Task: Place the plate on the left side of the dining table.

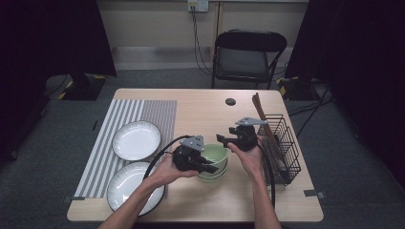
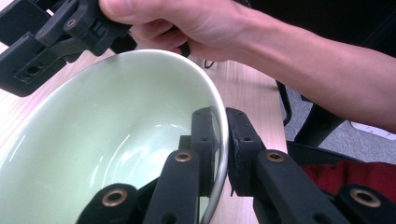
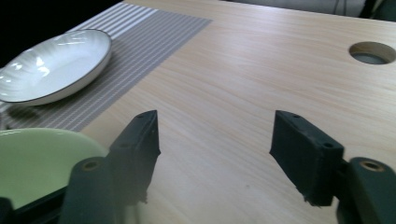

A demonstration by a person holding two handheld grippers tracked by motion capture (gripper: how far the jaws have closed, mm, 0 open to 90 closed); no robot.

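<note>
Left gripper is closed on the rim of the green bowl: one jaw is inside the wall and one outside, and the pads press on it. This bowl sits on top of a small stack of bowls near the middle of the table, between the two plates and the wire basket. Right gripper is beside the far side of the bowl, its jaws wide apart with nothing between them, only bare table under them. I judge that the step in hand is to take the top bowl from the stack. The next move probably asks for a straight lift with the left hand, keeping the bowl level so the lower bowls do not follow.
</note>
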